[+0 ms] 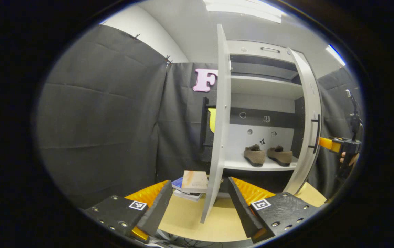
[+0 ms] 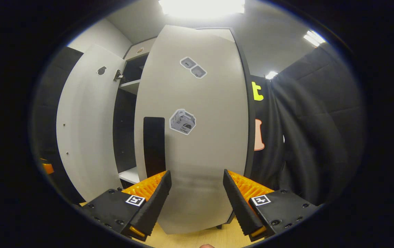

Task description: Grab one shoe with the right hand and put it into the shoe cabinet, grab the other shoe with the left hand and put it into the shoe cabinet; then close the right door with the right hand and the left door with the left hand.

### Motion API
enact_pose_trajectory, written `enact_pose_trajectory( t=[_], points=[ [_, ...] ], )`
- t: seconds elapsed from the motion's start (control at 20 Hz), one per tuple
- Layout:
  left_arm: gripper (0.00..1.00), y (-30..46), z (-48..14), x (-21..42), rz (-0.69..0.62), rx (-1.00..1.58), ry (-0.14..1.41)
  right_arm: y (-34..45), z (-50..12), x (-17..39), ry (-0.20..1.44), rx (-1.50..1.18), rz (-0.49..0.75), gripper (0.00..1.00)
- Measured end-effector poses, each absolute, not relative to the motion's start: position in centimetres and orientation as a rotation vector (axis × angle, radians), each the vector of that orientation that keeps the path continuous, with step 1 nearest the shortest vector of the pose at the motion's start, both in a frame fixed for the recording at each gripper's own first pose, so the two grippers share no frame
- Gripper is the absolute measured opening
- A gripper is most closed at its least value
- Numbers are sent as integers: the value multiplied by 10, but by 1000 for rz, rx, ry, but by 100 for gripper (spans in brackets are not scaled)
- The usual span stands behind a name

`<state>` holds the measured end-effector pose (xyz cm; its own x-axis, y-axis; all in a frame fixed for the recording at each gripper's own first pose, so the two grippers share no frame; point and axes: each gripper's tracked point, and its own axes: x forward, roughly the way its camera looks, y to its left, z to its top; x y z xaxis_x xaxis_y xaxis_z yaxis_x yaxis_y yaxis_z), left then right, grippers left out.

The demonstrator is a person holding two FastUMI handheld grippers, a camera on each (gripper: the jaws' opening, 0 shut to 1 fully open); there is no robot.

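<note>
Near to far. Left gripper (image 1: 197,203) is spread wide with nothing in it, hovering low over the table (image 1: 190,220), and the left door (image 1: 217,124) stands edge-on right between its fingers, so it's lined up with that edge but not touching as far as I can tell. A stack of books (image 1: 191,184) sits just left of the door's foot.

Right gripper (image 2: 195,203) is also spread wide and empty, pointed square at the outer face of the right door (image 2: 197,137), very close. Can't say if the tips are on the panel. From the left gripper view you can see that gripper out past the right door's handle (image 1: 315,132), so it's on the outside, which is where you want to be to push the door shut.

Further back, both shoes (image 1: 267,155) are already on the lower shelf of the cabinet (image 1: 269,88), side by side, toes toward the camera. So I'd guess only the doors are left, right one first.
</note>
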<state>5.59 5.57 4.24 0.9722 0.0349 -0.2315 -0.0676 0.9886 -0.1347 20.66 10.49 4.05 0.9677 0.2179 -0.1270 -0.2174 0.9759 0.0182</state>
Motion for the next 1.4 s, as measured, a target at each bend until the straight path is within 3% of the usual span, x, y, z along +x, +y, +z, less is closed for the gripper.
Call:
enact_pose_trajectory(
  t=[0.05,0.1,0.7,1.2,1.35,1.4],
  points=[
    [93,61,43,60,60,-136,230,100,43,204,119,-5,215,96],
    [99,66,44,63,69,-127,226,95,45,201,111,-14,211,96],
    [98,150,80,155,186,-60,136,37,12,163,174,-49,148,96],
    [98,133,93,200,182,11,95,6,-15,147,235,-29,83,96],
    [93,127,90,199,156,-10,98,8,-20,144,250,-19,87,96],
    [98,124,92,199,151,-8,95,9,-20,144,249,-18,89,96]
  ],
)
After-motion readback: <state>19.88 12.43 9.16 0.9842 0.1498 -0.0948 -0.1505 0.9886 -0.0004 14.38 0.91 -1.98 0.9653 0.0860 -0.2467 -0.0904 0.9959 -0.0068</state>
